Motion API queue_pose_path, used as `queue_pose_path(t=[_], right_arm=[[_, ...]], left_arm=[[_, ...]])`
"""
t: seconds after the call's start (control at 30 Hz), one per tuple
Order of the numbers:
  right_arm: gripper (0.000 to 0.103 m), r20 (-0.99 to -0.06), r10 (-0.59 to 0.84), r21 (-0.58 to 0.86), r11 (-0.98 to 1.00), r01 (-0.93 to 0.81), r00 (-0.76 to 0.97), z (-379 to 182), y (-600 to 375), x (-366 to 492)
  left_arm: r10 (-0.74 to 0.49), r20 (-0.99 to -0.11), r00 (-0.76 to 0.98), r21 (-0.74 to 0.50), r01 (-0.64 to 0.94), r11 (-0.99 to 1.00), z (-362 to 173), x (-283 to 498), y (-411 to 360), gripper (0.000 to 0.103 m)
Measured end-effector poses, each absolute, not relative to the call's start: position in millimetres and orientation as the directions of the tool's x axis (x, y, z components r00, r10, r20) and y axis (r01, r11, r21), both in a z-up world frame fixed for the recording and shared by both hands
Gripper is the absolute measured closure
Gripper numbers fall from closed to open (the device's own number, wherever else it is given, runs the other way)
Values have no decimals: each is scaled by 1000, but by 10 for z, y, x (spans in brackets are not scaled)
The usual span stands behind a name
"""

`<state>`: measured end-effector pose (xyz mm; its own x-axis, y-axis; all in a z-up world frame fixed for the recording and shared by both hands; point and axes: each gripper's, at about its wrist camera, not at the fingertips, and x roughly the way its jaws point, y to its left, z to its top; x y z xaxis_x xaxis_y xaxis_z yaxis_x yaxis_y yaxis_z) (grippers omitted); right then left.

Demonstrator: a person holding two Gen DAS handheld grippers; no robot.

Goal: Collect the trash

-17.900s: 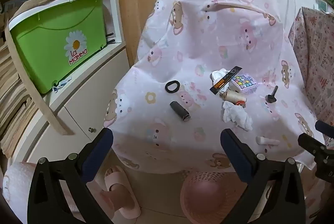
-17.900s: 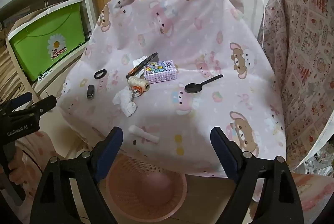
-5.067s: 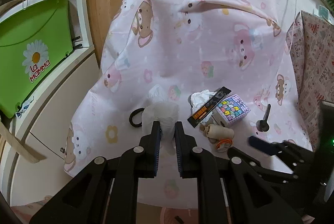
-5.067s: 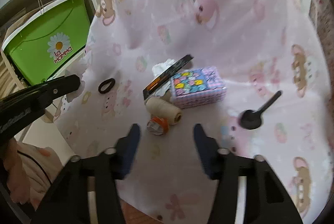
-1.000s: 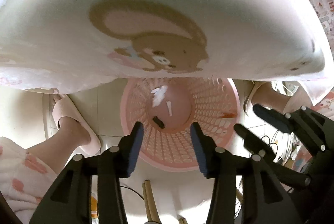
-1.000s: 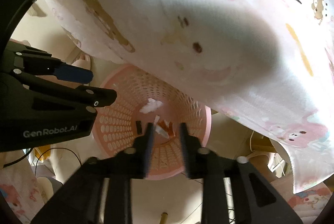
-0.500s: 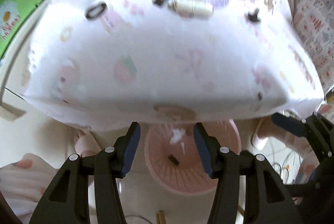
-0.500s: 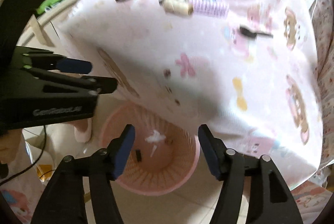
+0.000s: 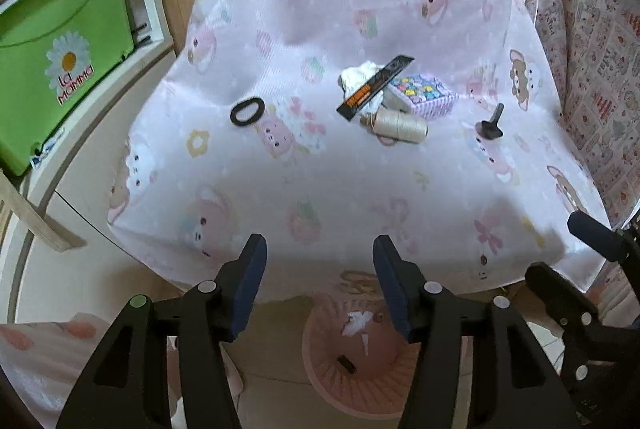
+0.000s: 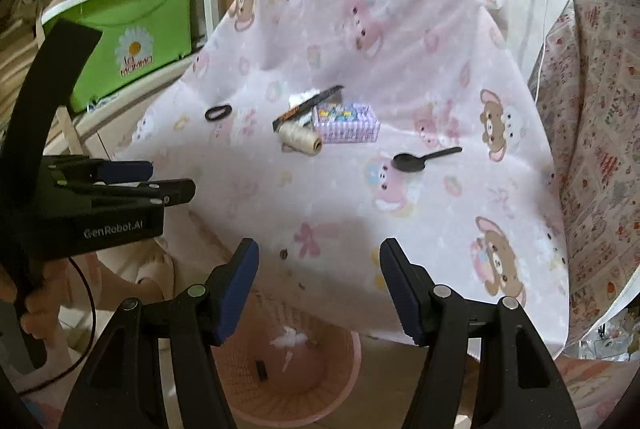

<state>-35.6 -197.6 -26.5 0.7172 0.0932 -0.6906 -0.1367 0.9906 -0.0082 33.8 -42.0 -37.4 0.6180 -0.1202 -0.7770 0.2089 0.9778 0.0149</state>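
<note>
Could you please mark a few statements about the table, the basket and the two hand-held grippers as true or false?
1. The left hand-held gripper is empty. True.
2. The pink basket is empty. False: white scraps and a small dark piece lie in it.
3. The black spoon lies on the tablecloth. True.
4. The thread spool sits in the basket. False: it is on the tablecloth beside the patterned box.
5. The right hand-held gripper grips a tissue. False: it holds nothing.

A table [image 9: 320,189] draped in a pink bear-print cloth fills mid-frame. On it lie a black ring [image 9: 248,111], a twine spool [image 9: 401,127], a patterned box [image 9: 424,95], a black wrapper [image 9: 375,87], crumpled tissue [image 9: 358,76] and a black spoon [image 10: 424,159]. At the lower frame, a pink basket [image 9: 320,369] stands on the floor [image 9: 272,405].
</note>
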Motion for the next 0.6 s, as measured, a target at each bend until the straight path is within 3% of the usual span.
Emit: queue_pose_path(t=[0.27, 0.4, 0.47, 0.6], right_arm=[[38, -666, 63, -22, 994, -104, 743, -193, -2035, -280], [38, -638, 47, -33, 996, -88, 769, -97, -2106, -239], [39, -630, 34, -55, 995, -88, 776, -17, -2137, -189], [57, -595, -1, -114, 990, -83, 803, 211, -2194, -95]], left_arm=[[-100, -689, 718, 35, 171, 985, -139, 203, -430, 45], [-89, -615, 783, 41, 144, 989, 88, 195, -397, 28], [-52, -561, 826, 64, 106, 992, 212, 214, -370, 28], [-32, -512, 858, 45, 64, 997, 504, 371, -249, 35]])
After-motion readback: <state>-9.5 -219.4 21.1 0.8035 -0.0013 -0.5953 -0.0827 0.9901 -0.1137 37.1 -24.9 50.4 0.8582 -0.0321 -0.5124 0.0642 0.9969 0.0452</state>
